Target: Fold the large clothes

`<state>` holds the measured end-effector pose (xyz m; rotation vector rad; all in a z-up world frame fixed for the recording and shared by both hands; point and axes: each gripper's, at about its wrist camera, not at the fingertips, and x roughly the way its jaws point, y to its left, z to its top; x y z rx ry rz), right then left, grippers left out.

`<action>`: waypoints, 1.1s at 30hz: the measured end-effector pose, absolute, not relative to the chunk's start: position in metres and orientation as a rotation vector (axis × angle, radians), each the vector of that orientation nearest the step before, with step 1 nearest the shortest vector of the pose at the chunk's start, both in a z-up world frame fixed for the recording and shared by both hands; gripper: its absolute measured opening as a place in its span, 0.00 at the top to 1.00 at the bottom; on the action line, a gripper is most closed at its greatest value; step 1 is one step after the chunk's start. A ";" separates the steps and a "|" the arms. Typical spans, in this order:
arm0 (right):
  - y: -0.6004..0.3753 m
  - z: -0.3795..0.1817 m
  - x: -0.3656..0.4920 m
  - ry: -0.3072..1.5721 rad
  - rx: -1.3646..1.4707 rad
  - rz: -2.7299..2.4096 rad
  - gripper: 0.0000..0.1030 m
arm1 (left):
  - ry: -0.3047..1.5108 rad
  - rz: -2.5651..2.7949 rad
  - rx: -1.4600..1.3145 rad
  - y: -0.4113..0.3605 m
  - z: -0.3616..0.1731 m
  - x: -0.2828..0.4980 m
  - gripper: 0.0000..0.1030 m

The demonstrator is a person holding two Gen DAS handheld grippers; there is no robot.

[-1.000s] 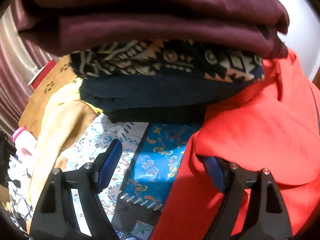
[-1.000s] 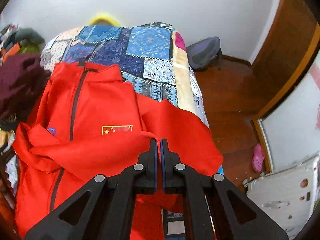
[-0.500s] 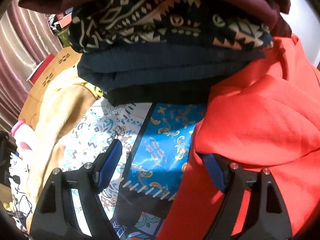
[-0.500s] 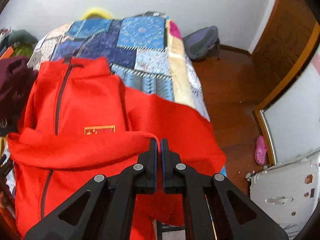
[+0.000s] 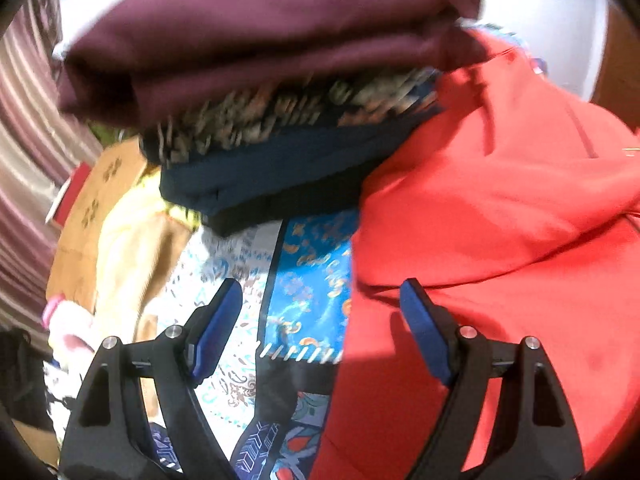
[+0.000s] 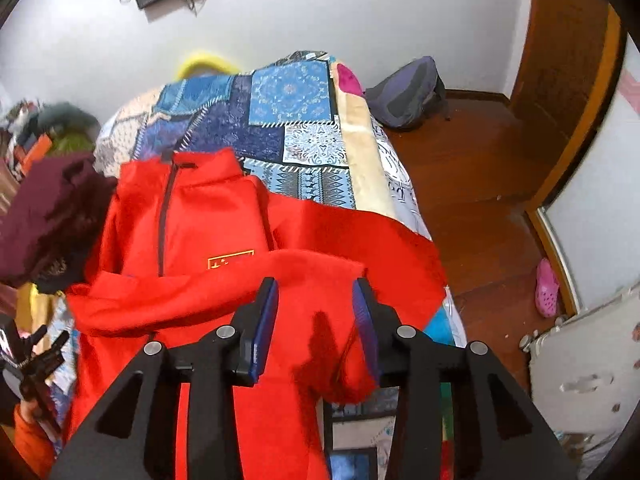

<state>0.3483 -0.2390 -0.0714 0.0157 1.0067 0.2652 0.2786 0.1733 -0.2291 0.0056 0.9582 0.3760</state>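
Observation:
A red zip jacket point(image 6: 208, 232) with a yellow-starred chest badge lies on the patchwork bedspread point(image 6: 296, 128), one sleeve folded across its front. My right gripper point(image 6: 316, 300) is open just above that folded sleeve point(image 6: 240, 284), holding nothing. My left gripper point(image 5: 320, 312) is open and empty over the jacket's left edge point(image 5: 500, 208) and the blue quilt point(image 5: 312, 280). It also shows at the left edge of the right wrist view point(image 6: 36, 356).
A stack of folded clothes, maroon on top point(image 5: 260, 32), patterned and navy below point(image 5: 280, 152), stands just beyond the left gripper. Tan and yellow cloth point(image 5: 120, 240) lies left. A wooden floor point(image 6: 480, 168), grey backpack point(image 6: 408, 92) and pink shoe point(image 6: 546, 286) are right of the bed.
My right gripper has opened and let go of the red sleeve, which now lies across the jacket. The left gripper has pulled back slightly from the clothes stack.

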 end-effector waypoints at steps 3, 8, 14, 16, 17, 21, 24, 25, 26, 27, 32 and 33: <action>-0.244 -0.074 0.332 1.025 0.066 0.326 0.66 | 0.924 0.308 0.032 0.152 -0.212 0.277 0.22; -0.244 -0.099 0.309 1.088 0.148 0.400 0.65 | 0.919 0.206 0.067 0.115 -0.208 0.286 0.22; -0.254 -0.132 0.322 1.088 0.266 0.352 0.65 | 0.974 0.130 0.122 0.089 -0.229 0.304 0.22; -0.257 -0.141 0.328 1.094 0.330 0.344 0.65 | 0.997 0.165 0.160 0.087 -0.239 0.311 0.22; -0.256 -0.146 0.333 1.106 0.356 0.353 0.65 | 1.008 0.199 0.194 0.087 -0.246 0.314 0.22; -0.244 -0.157 0.336 1.105 0.331 0.378 0.71 | 1.006 0.251 0.240 0.092 -0.259 0.319 0.20; -0.232 -0.164 0.336 1.127 0.284 0.389 0.83 | 0.998 0.278 0.261 0.095 -0.259 0.324 0.18; -0.232 -0.163 0.335 1.121 0.275 0.391 0.83 | 0.998 0.284 0.264 0.097 -0.260 0.327 0.18; -0.233 -0.161 0.334 1.115 0.270 0.397 0.83 | 0.999 0.289 0.262 0.099 -0.260 0.330 0.18; -0.235 -0.159 0.334 1.110 0.273 0.404 0.83 | 0.998 0.290 0.260 0.100 -0.260 0.333 0.18; -0.262 -0.139 0.326 1.088 0.329 0.397 0.83 | 0.985 0.325 0.253 0.106 -0.260 0.346 0.18; -0.270 -0.135 0.327 1.080 0.338 0.379 0.81 | 0.985 0.342 0.244 0.108 -0.259 0.348 0.18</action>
